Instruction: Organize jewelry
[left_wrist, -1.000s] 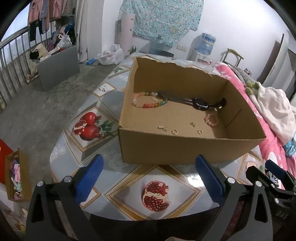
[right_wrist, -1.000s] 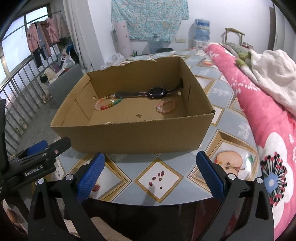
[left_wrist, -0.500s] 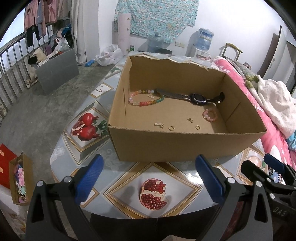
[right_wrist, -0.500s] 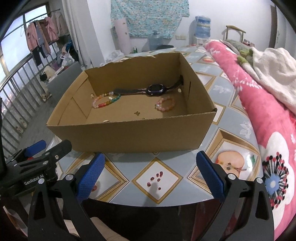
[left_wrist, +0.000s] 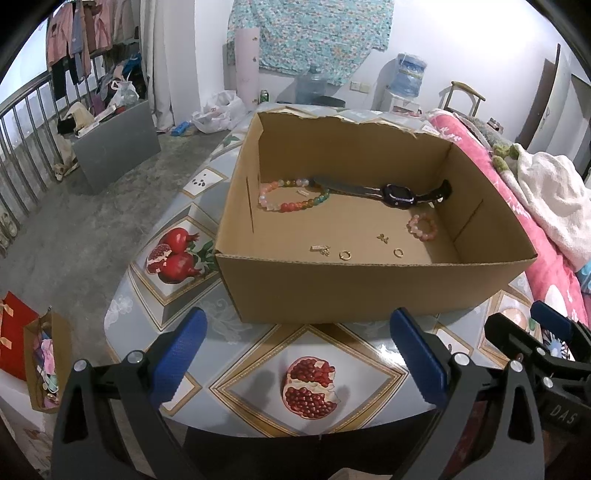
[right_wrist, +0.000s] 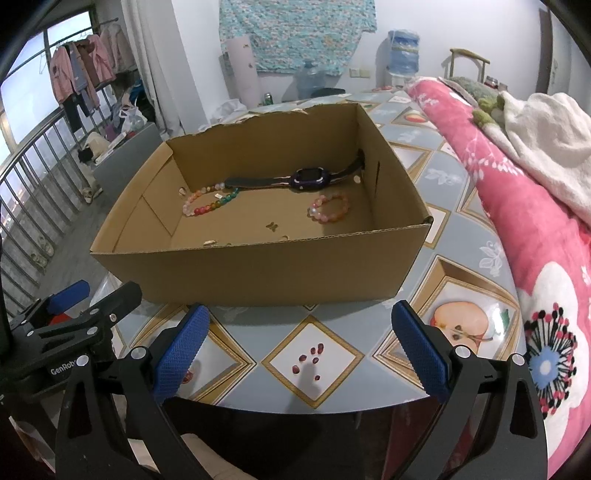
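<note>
You are holding the left gripper and right gripper wide, empty | hovering near the box front | likely lining up the jewelry.

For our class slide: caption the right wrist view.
Open right gripper hovers before a brown cardboard box holding two beaded bracelets and a dark wristwatch.

"DAS" on right tool, "GenRob" on left tool
</note>
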